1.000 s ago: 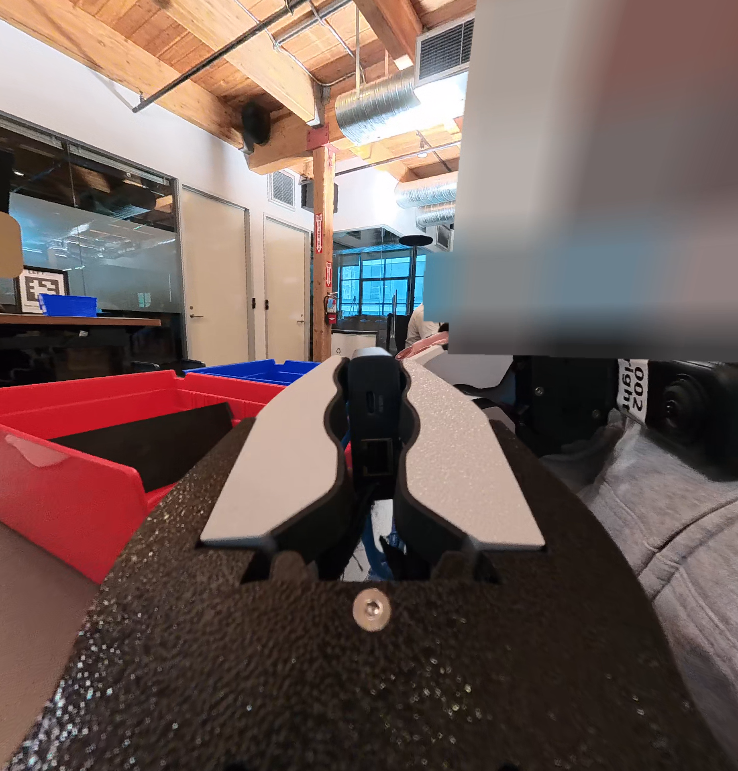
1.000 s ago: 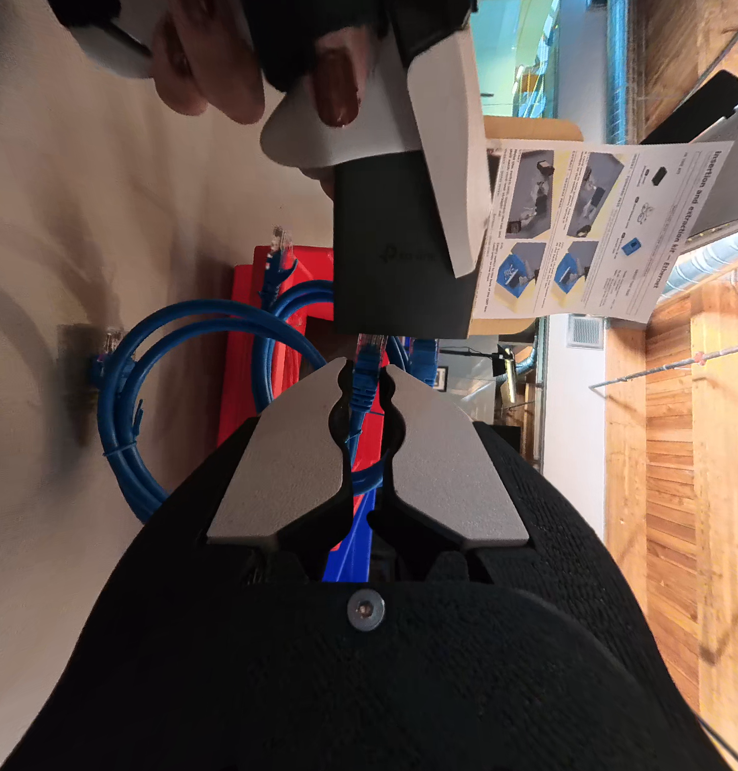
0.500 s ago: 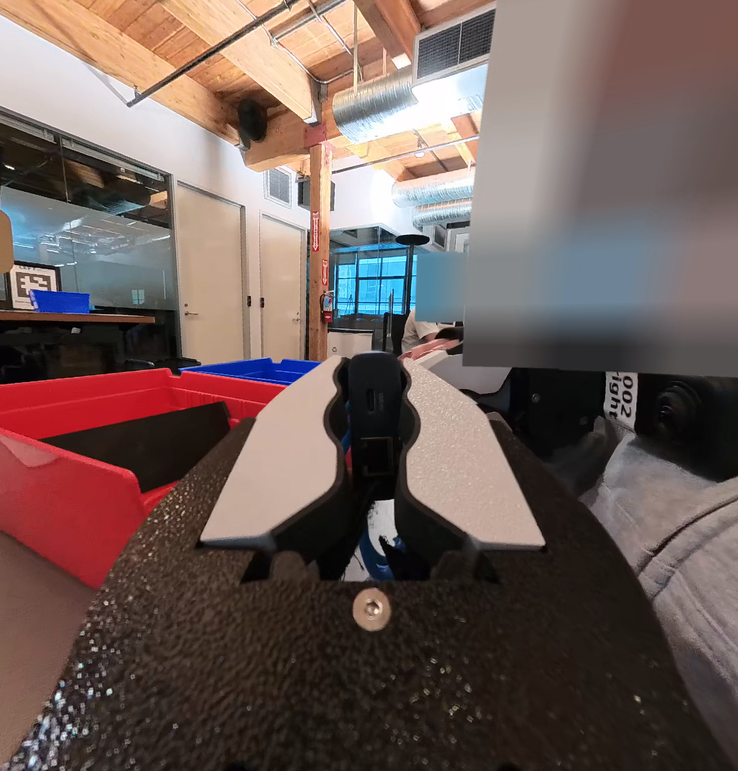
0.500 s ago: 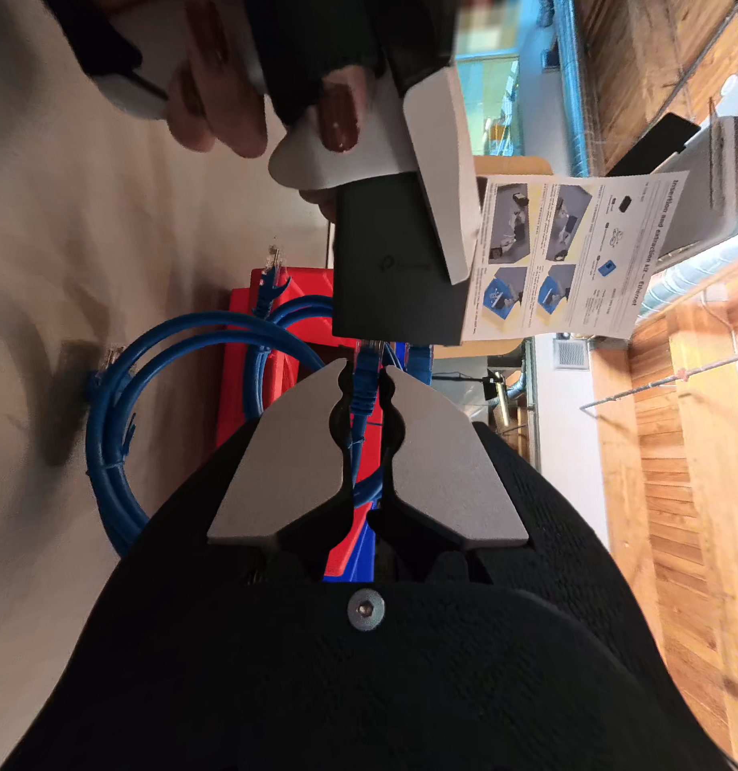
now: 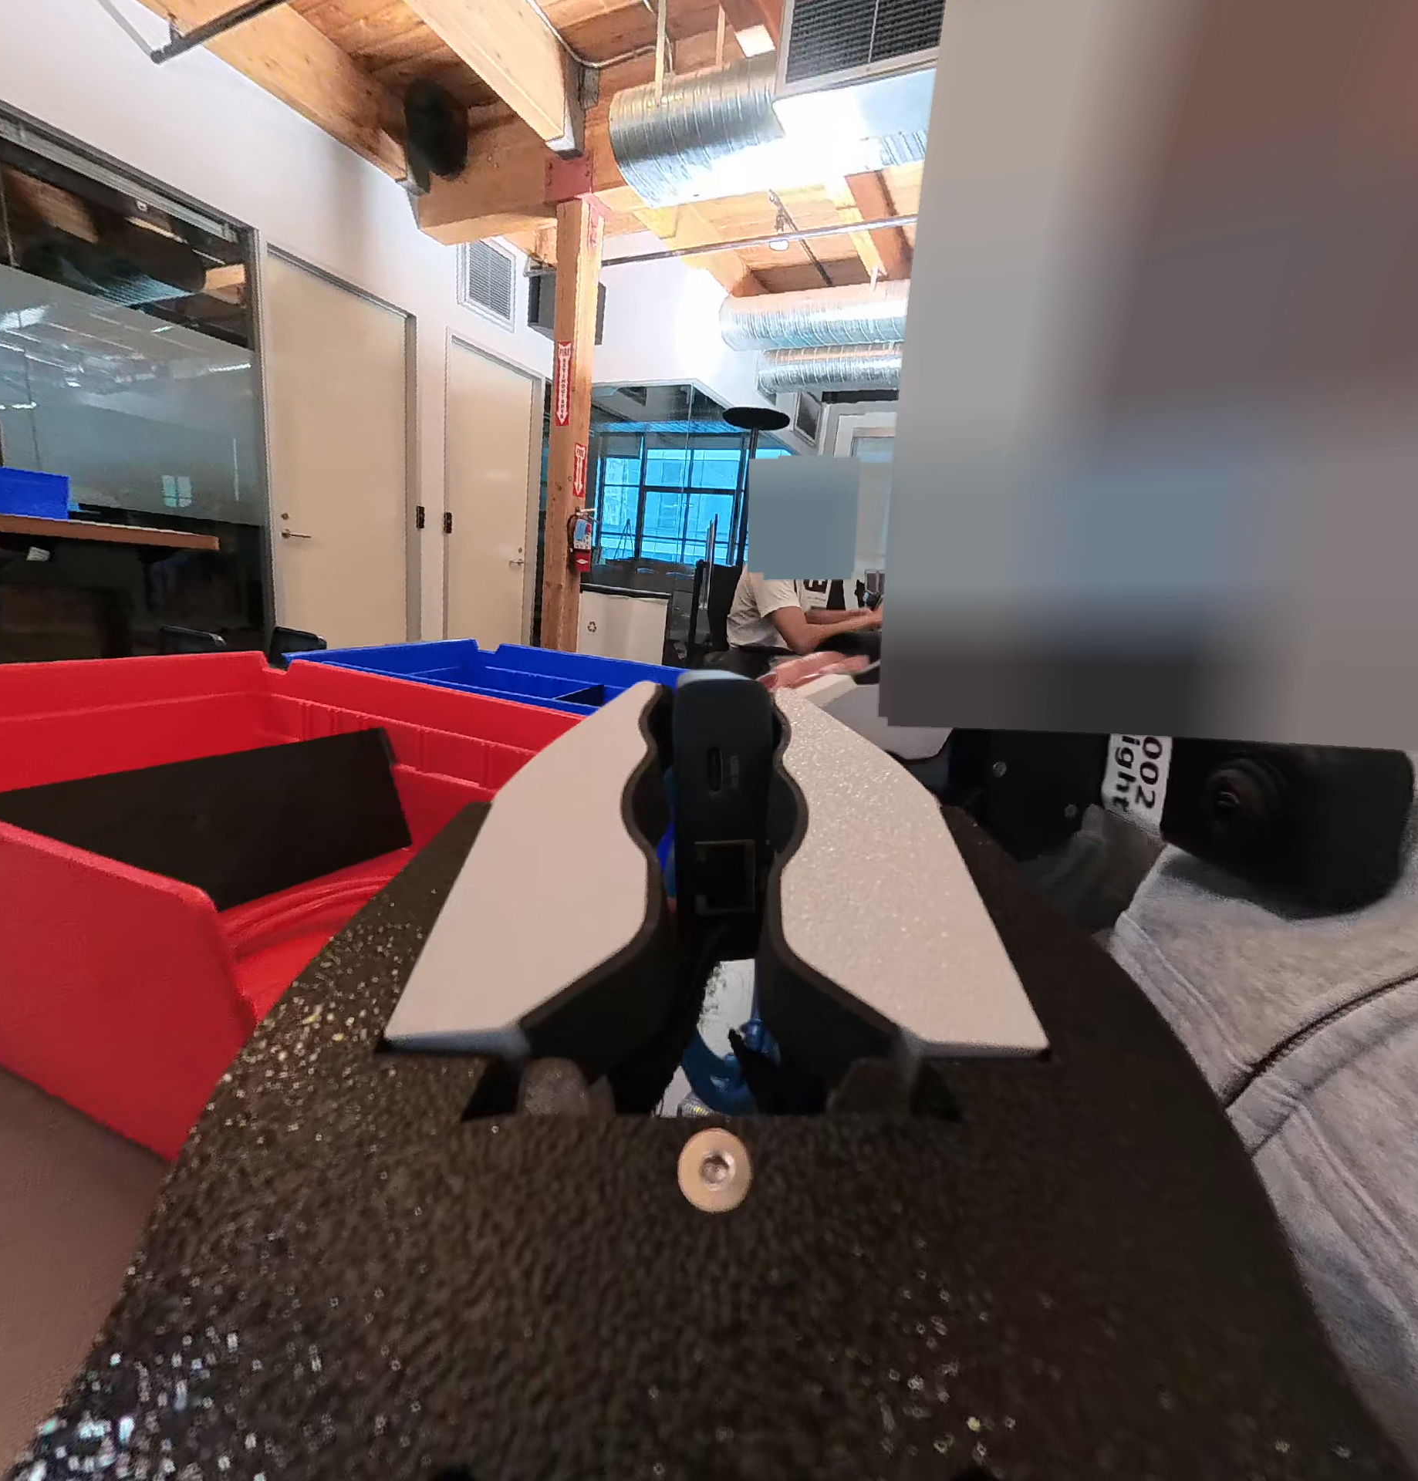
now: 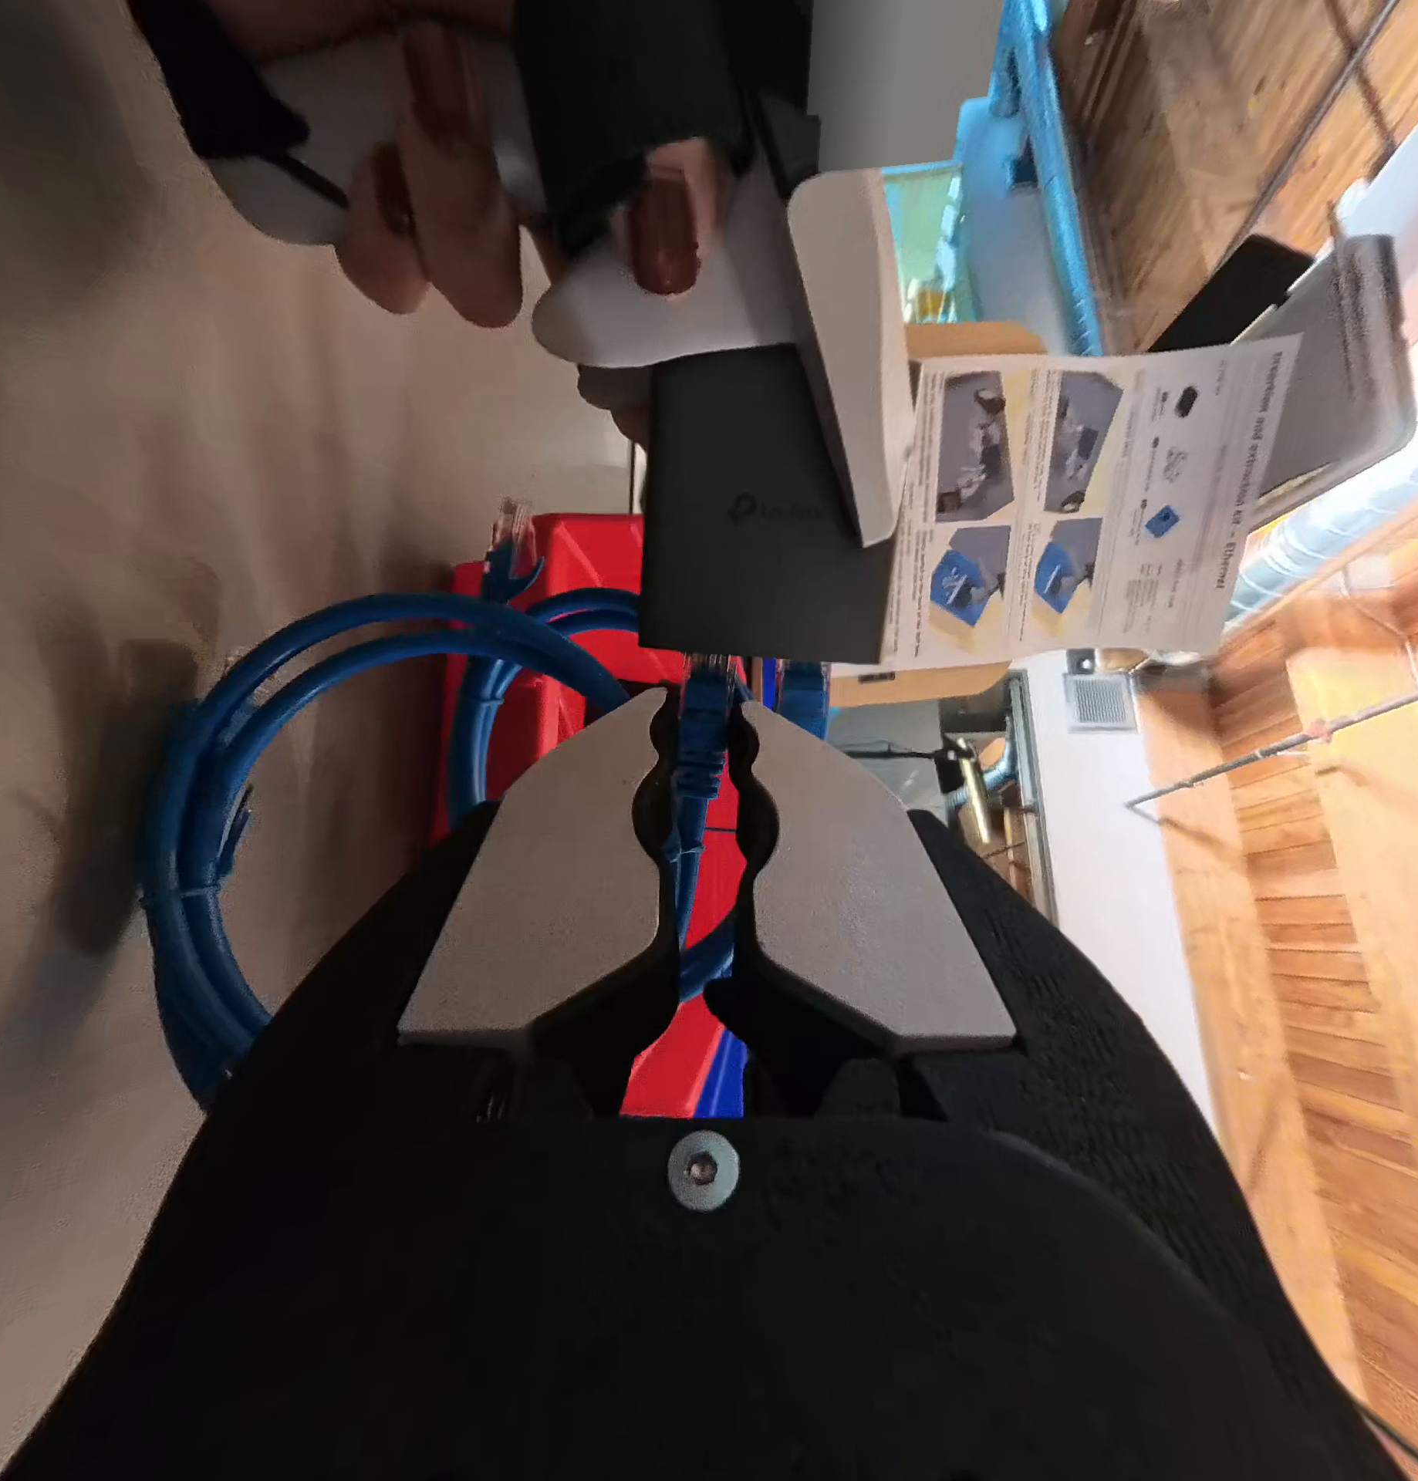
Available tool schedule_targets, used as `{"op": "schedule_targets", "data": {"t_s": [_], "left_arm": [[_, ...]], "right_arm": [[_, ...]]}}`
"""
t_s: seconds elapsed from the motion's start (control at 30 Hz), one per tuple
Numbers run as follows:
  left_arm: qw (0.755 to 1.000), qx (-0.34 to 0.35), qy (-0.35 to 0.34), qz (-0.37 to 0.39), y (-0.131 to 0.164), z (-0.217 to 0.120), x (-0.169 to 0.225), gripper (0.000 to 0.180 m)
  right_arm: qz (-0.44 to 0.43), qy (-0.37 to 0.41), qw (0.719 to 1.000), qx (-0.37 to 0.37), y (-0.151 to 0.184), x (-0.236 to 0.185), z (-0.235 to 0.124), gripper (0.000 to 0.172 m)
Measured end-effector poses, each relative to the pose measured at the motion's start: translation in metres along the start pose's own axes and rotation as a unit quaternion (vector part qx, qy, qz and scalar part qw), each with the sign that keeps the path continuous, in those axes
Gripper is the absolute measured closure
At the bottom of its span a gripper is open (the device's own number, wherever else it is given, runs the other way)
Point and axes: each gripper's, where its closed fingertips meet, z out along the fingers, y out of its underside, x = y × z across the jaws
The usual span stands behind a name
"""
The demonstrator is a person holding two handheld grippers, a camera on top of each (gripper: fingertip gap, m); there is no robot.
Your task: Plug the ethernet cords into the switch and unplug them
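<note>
Red plastic fills the left of your view: the red bin sits on the surface, with a blue bin behind it. Blue ethernet cords loop on the surface beside the red bin. Your left hand-held gripper is clamped on the black switch, both pads pressed against its sides. Your right hand-held gripper is clamped on a blue cord's plug, its clear tip at the switch's edge.
</note>
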Motion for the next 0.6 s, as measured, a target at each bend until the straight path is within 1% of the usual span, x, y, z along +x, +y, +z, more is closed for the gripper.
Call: {"op": "schedule_targets", "data": {"t_s": [0.13, 0.23, 0.37, 0.5, 0.6], "left_arm": [[1.000, 0.005, 0.009, -0.021, -0.0023, 0.0016, 0.0053, 0.159], [1.000, -0.007, -0.008, -0.026, 0.0036, 0.0039, -0.0013, 0.159], [0.999, 0.010, 0.008, -0.050, -0.0005, 0.0045, 0.0006, 0.160], [0.999, -0.002, -0.003, -0.050, 0.0047, 0.0078, -0.0021, 0.159], [0.998, -0.006, 0.005, -0.056, 0.0052, 0.0078, -0.0021, 0.159]], "right_arm": [[0.015, 0.007, 0.999, 0.036, -0.0020, 0.0025, -0.0045, 0.162], [0.056, -0.017, 0.998, 0.028, 0.0030, -0.0025, -0.0007, 0.162], [0.062, -0.011, 0.997, 0.039, -0.0003, 0.0001, -0.0043, 0.163], [0.061, -0.015, 0.998, 0.014, 0.0052, -0.0032, -0.0022, 0.162], [0.070, -0.014, 0.997, 0.020, 0.0046, -0.0043, -0.0034, 0.163]]}}
